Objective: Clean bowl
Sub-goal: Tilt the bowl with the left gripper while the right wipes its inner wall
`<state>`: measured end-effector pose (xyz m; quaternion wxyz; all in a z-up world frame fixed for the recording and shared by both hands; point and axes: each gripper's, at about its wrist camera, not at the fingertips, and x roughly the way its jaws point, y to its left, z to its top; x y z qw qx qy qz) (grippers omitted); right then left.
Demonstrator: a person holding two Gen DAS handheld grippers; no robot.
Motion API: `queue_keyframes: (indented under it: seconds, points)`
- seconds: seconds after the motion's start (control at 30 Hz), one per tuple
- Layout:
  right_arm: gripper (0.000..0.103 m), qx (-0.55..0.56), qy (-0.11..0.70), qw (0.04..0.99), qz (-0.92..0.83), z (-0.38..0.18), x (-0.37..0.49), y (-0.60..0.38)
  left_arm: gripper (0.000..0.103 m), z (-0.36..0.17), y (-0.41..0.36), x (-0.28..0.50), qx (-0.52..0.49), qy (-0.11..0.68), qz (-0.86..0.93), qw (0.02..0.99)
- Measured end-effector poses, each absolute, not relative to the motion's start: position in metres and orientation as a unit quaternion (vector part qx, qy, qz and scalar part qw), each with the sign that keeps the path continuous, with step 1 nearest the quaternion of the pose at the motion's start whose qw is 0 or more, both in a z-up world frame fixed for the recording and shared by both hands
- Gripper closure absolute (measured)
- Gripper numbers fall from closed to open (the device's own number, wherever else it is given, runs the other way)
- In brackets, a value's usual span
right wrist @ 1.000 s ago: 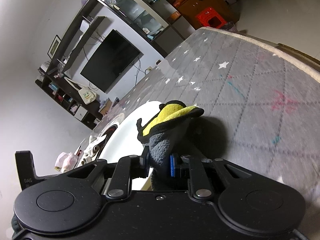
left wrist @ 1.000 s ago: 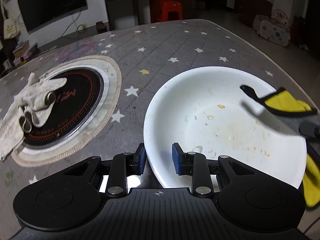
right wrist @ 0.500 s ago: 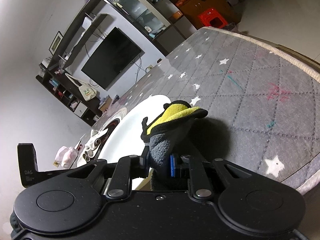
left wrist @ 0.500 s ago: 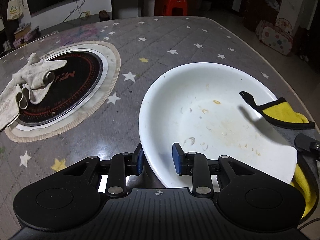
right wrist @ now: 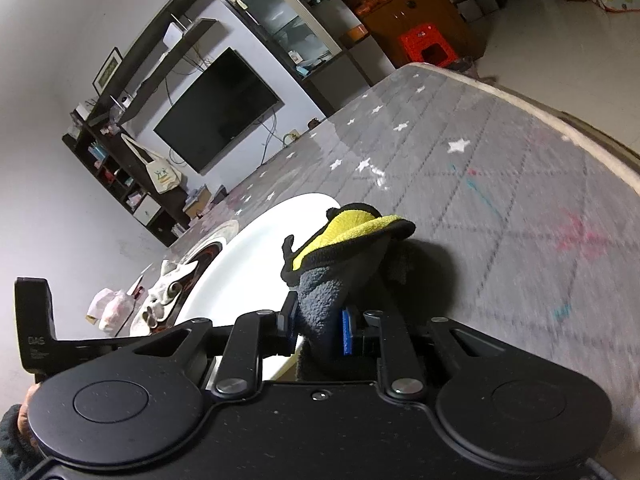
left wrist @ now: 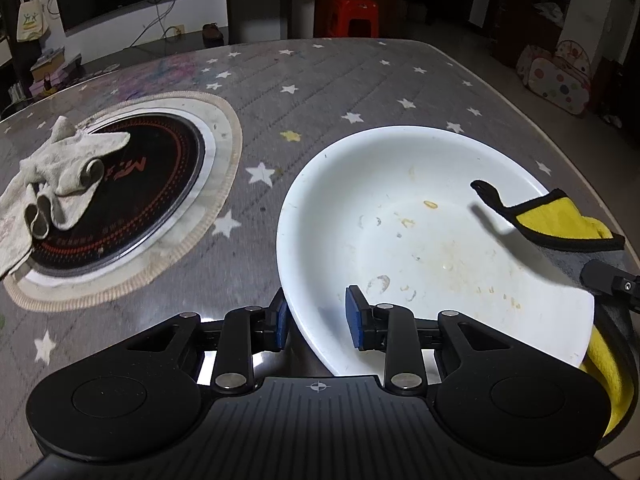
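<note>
A wide white bowl point(left wrist: 420, 248) with dried food specks is tilted above the grey star-patterned table. My left gripper point(left wrist: 316, 320) is shut on its near rim, one blue pad outside the wall and one inside. A yellow and grey cloth point(left wrist: 560, 220) with black trim hangs over the bowl's right rim. In the right wrist view my right gripper point(right wrist: 320, 328) is shut on the grey part of this cloth point(right wrist: 344, 240), just right of the bowl point(right wrist: 256, 248). One of its fingers point(left wrist: 606, 278) shows at the right edge of the left wrist view.
A round black hob point(left wrist: 116, 200) ringed by a beige mat lies left of the bowl, with a crumpled white rag point(left wrist: 60, 176) on it. The table edge point(left wrist: 592, 184) runs close behind the cloth. A TV point(right wrist: 216, 108) and shelves stand beyond.
The left wrist view has lifted and swung slightly, and the bowl has kept its place between the pads while the table shifted beneath. The cloth stays at the right rim.
</note>
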<state>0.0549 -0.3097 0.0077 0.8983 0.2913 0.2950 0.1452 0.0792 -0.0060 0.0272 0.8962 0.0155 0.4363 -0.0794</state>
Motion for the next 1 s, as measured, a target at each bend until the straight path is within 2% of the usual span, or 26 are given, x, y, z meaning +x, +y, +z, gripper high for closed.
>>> queue_keyframes:
  seconds: [0.5,1.0]
  points:
    - [0.081,0.285,0.288,0.906,0.122,0.007,0.093,-0.315,0.072,0.027,-0.02,0.12,-0.002,0.435,-0.061,0.898]
    - [0.081,0.272,0.277,0.91,0.143,0.005,0.031,-0.302,0.073,0.027,-0.021,0.118,-0.016,0.434,-0.051,0.9]
